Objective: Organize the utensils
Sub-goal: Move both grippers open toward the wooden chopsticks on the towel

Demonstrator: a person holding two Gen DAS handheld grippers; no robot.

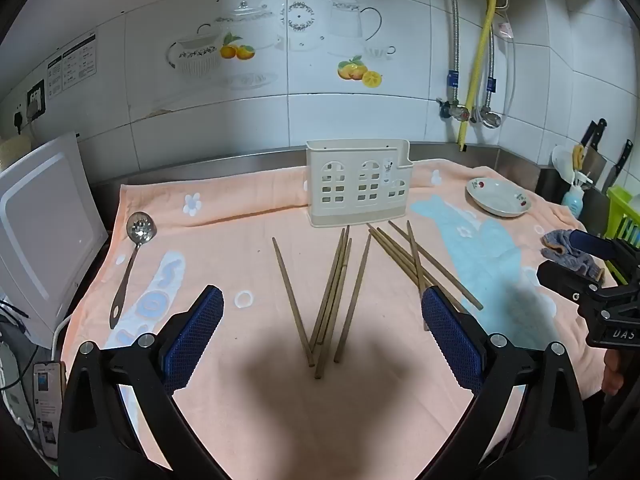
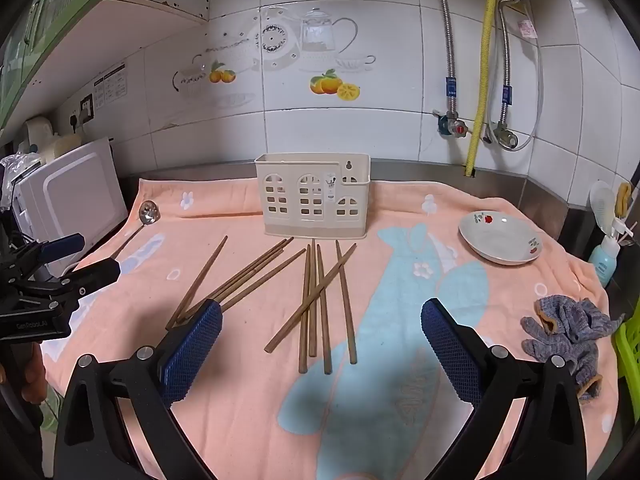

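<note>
Several brown wooden chopsticks (image 1: pixel 332 300) lie loose in two bunches on a peach towel (image 1: pixel 248 392), in front of a cream utensil holder (image 1: pixel 358 182) with window cut-outs. In the right wrist view the chopsticks (image 2: pixel 316 304) and the holder (image 2: pixel 314 200) show too. A slotted metal spoon (image 1: pixel 136 248) lies at the towel's left, also seen in the right wrist view (image 2: pixel 148 214). My left gripper (image 1: pixel 322 328) is open and empty, hovering above the near ends of the left bunch. My right gripper (image 2: pixel 320 332) is open and empty above the right bunch.
A white floral plate (image 1: pixel 498 197) sits at the back right, also in the right wrist view (image 2: pixel 500 240). A grey-blue glove (image 2: pixel 568 332) lies at the right edge. A white appliance (image 1: pixel 44 232) stands at left. A green rack (image 1: pixel 622 220) and knives are far right.
</note>
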